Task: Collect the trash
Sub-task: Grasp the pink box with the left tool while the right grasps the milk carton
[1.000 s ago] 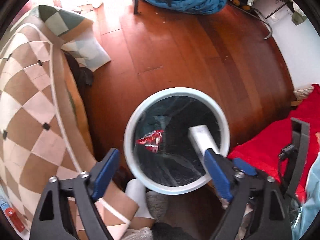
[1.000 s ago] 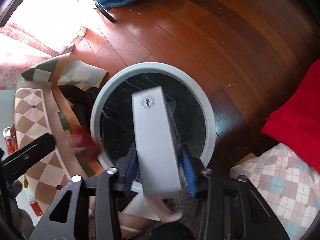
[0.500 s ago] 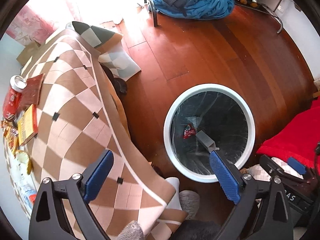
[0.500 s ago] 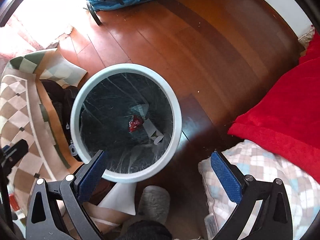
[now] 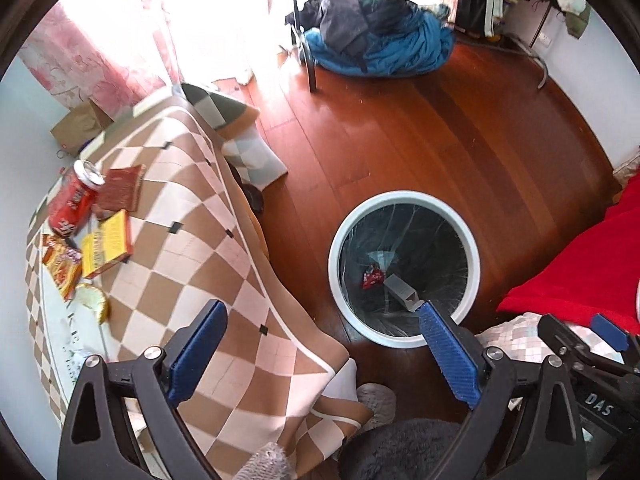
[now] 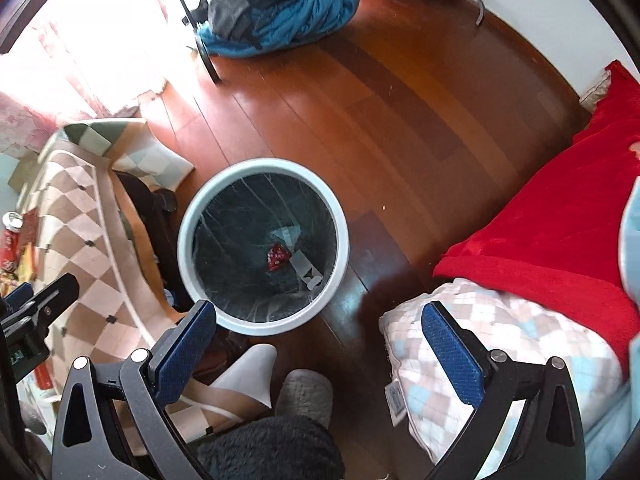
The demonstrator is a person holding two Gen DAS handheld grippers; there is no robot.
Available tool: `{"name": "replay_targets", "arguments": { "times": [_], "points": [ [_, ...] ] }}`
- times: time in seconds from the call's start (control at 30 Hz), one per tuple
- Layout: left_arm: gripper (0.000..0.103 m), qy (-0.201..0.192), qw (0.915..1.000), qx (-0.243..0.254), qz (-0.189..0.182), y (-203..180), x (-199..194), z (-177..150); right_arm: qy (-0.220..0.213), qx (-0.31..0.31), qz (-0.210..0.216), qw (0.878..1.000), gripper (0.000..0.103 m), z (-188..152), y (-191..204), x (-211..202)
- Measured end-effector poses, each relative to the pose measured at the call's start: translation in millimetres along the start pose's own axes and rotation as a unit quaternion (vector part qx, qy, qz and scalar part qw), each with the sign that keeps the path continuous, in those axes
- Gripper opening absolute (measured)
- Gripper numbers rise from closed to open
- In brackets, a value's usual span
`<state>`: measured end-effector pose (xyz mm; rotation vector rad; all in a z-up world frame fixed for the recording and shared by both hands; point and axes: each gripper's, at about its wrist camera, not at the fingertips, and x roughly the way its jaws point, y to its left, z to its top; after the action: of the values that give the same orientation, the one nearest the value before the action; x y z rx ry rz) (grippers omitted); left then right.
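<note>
The bin (image 5: 404, 196) is sitting on the wood floor (image 5: 420, 128), white rim, dark liner, and there's a red wrapper (image 5: 371, 276) plus a pale box (image 5: 400, 290) lying at the bottom of it. More trash is waiting on the checkered table (image 5: 192, 240): a red can (image 5: 74, 204), a yellow box (image 5: 106, 244) and some snack packets (image 5: 60, 264), all bunched near its far-left edge.

Left gripper (image 5: 324, 354) is hanging wide open, blue pads well apart, holding nothing, hovering over the table's corner with the bin just beside its right finger. Right gripper (image 6: 318, 350) is also spread wide and gripping nothing, floating above the gap between the bin and a plaid pillow (image 6: 500, 344).

Only the left view is showing the table trash properly; in the right view it's barely peeking in at the left edge. The right view is giving the better look at the red blanket (image 6: 560, 220) and the pillow.

Room-wise, the bin is squeezed in close to the tablecloth's hanging edge, while beyond it the floor is running open up to a blue bundle (image 5: 384, 46).
</note>
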<state>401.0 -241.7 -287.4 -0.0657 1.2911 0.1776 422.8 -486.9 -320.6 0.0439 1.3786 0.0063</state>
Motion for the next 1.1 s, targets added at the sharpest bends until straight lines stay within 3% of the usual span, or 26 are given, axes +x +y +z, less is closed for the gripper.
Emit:
{"name": "replay_targets", "arguments": {
  "times": [0.2,0.33,0.47,0.6,0.7,0.77,0.9,0.97,1.0,1.03,1.1],
  "points": [
    [0.098,-0.039,0.999,-0.018,-0.007,18.2,-57.3,-10.9,-0.05,0.009,0.02,0.998,0.103,-9.5,3.5,-66.4],
    [0.098,-0.066,0.996,-0.059,-0.015,61.9,-98.8,-28.2,-0.087,0.015,0.058,0.994,0.103,-13.6,15.9,-119.7],
    [0.098,-0.056,0.99,-0.129,-0.007,129.7,-109.8,-62.0,-0.096,-0.028,0.088,0.991,0.103,-26.2,59.6,-153.2],
    [0.098,-0.014,0.9763,-0.214,0.032,205.0,-86.5,-117.0,-0.069,-0.11,0.117,0.985,0.103,-49.5,136.1,-143.9],
    [0.097,0.039,0.9542,-0.294,0.037,254.5,-48.3,-154.0,-0.039,-0.157,0.139,0.977,0.097,-69.0,195.1,-111.7],
    [0.097,0.072,0.9359,-0.344,0.023,277.1,-23.2,-172.2,-0.013,-0.179,0.143,0.973,0.063,-84.1,229.3,-83.3],
    [0.097,0.111,0.9018,-0.416,-0.036,297.9,17.5,-187.7,0.037,-0.2,0.129,0.971,0.062,-104.9,282.5,-26.9],
    [0.097,0.132,0.8771,-0.454,-0.085,304.0,38.7,-190.8,0.043,-0.202,0.115,0.972,0.062,-111.1,295.1,-11.0],
    [0.094,0.138,0.8672,-0.468,-0.099,306.1,45.1,-192.2,0.049,-0.203,0.109,0.972,0.062,-114.4,301.7,-3.7],
    [0.077,0.136,0.8567,-0.484,-0.114,308.3,50.5,-194.1,0.052,-0.202,0.106,0.972,0.062,-114.5,301.7,1.3],
    [0.071,0.137,0.8457,-0.502,-0.117,311.9,55.6,-198.7,0.059,-0.203,0.102,0.972,0.062,-117.0,305.2,8.1]
  ]
}}
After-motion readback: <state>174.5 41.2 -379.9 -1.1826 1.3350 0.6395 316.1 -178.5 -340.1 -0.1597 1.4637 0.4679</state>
